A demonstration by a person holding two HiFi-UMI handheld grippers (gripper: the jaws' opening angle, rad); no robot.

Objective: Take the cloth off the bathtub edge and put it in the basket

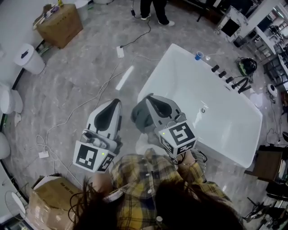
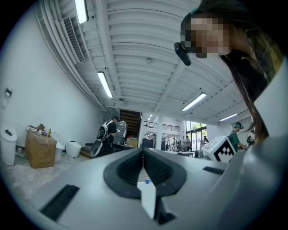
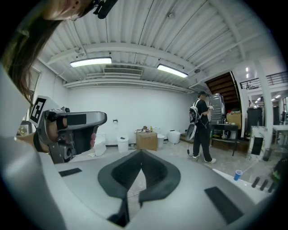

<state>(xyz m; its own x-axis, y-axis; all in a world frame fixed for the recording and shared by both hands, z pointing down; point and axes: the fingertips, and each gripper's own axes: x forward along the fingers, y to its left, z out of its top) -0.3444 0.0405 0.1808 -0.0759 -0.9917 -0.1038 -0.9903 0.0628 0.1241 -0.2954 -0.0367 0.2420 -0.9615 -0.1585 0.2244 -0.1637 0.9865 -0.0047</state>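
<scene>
One crumpled grey cloth (image 1: 141,117), glossy white angular bathtub (image 1: 180,76), marbled floor (image 1: 85,72)

A brown box (image 1: 60,24) sits on the grey floor (image 1: 90,67) at eleven o'clock, with a white bin (image 1: 28,57) near it. A person's legs (image 1: 153,11) stand at twelve o'clock. A white power strip (image 1: 120,51) lies near them. A little blue cup (image 1: 198,55) is at one o'clock.

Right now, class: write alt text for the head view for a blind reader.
A person's left gripper and right gripper, both shut and empty, reach out by a white bathtub. A grey cloth drapes its near corner, beneath the right gripper.
</scene>
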